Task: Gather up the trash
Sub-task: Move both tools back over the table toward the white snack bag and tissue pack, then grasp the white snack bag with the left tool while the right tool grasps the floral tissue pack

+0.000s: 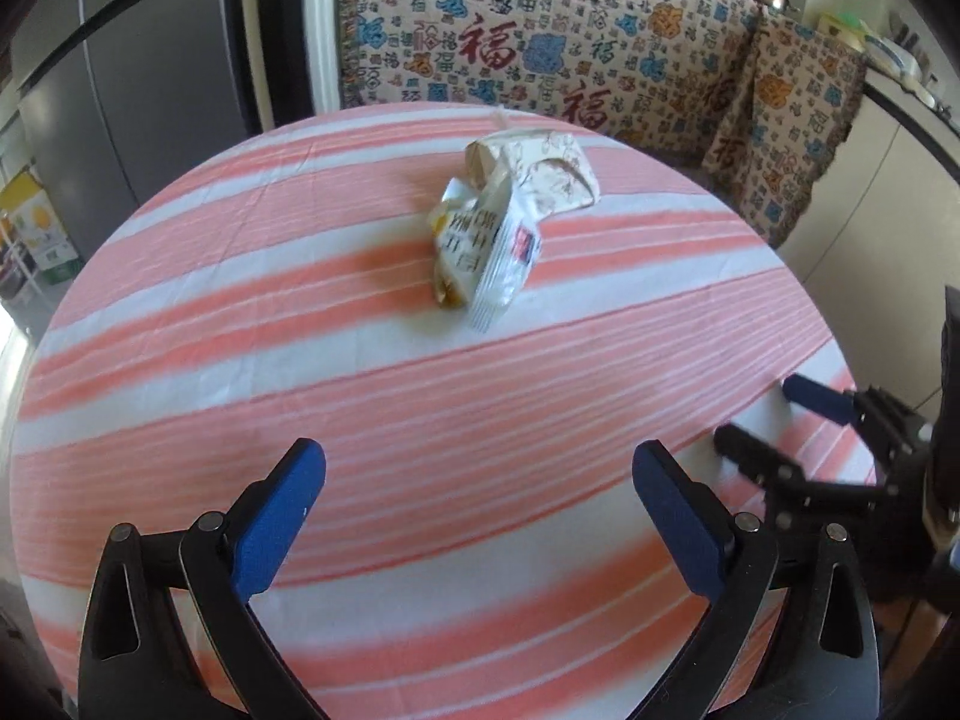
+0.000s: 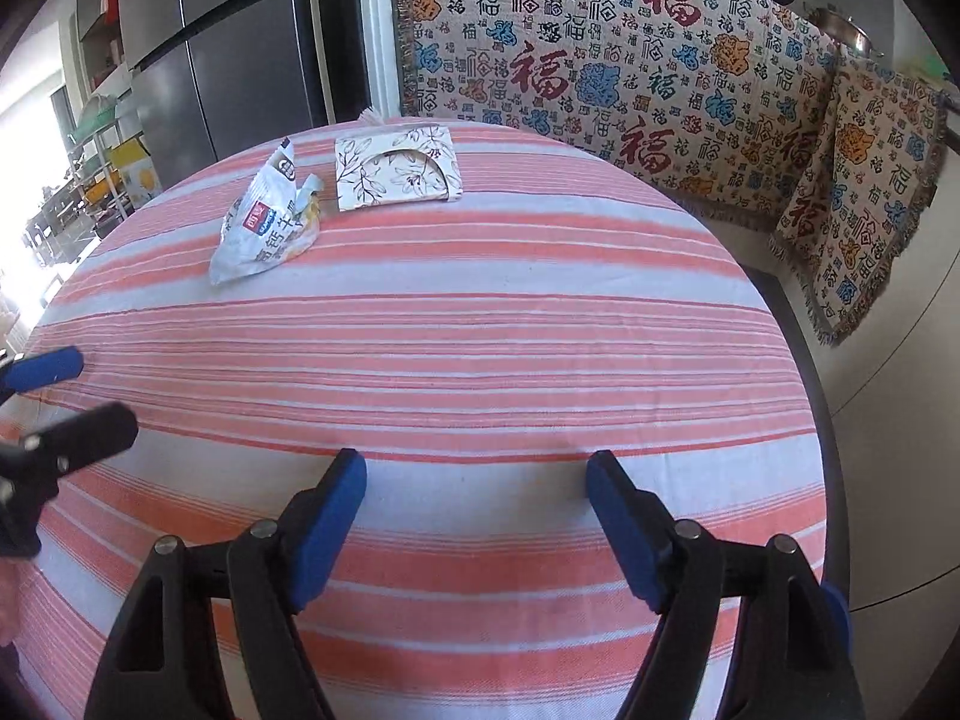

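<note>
Wrapper [image 1: 483, 252]: light, crinkly, slippery film on the table [image 1: 360, 408]; we'd pinch its raised crumpled fold. Both tools, left [image 1: 479, 468] and right [image 2: 476, 474], gape empty, well short.

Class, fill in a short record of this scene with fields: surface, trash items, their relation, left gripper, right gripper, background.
surface: table with pink-and-white striped cloth
trash items: crumpled snack wrapper; floral paper box
their relation: side by side at the far end; contact unclear
left gripper: open, empty, above the cloth
right gripper: open, empty, above the cloth
background: patterned throw; refrigerator
</note>
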Motion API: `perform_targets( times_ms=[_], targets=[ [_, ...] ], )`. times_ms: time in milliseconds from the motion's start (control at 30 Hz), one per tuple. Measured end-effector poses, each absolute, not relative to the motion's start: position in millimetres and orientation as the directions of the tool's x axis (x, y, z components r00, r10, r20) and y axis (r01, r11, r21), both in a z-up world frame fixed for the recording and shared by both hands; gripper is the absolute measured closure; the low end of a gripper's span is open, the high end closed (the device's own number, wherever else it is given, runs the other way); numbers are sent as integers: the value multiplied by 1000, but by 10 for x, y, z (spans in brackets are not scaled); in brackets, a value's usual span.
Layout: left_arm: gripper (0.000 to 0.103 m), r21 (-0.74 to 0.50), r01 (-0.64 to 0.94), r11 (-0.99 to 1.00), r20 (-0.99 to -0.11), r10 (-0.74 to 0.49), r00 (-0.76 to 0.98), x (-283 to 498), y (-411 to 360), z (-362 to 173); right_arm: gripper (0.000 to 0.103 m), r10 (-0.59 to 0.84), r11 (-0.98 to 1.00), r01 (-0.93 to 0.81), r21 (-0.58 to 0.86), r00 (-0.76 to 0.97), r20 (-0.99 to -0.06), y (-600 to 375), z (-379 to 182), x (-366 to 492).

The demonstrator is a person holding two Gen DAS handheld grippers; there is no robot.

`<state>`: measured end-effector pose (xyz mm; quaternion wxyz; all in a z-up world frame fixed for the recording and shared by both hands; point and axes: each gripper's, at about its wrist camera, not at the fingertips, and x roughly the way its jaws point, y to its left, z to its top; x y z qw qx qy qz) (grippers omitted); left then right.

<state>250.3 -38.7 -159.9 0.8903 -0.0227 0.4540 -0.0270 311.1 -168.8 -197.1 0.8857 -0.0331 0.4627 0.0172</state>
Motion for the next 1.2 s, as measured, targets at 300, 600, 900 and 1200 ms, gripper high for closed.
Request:
perform_targets(
  times_ms=[300, 600, 900, 1200],
  targets=[
    [5, -56, -51, 997, -820, -17, 572, 3468, -447, -1777, 25, 0, 997, -61, -43, 571, -821, -1685, -1970, 3112],
    [66, -70, 16, 997, -813, -66, 579, 3094, -235, -1668, 25, 2, 997, -61, -40, 570, -822, -1684, -1967, 3105],
    [66, -63, -40, 997, -814, -28, 580, 2149, 177, -1518, 25, 1, 997, -62, -42, 569, -822, -1684, -1970, 3100],
    [15, -25, -79, 997, -812, 26, 583, 2077, 236, -1830, 25, -4, 997, -61, -47, 569, -823, -1694, -1958, 3107]
  ],
)
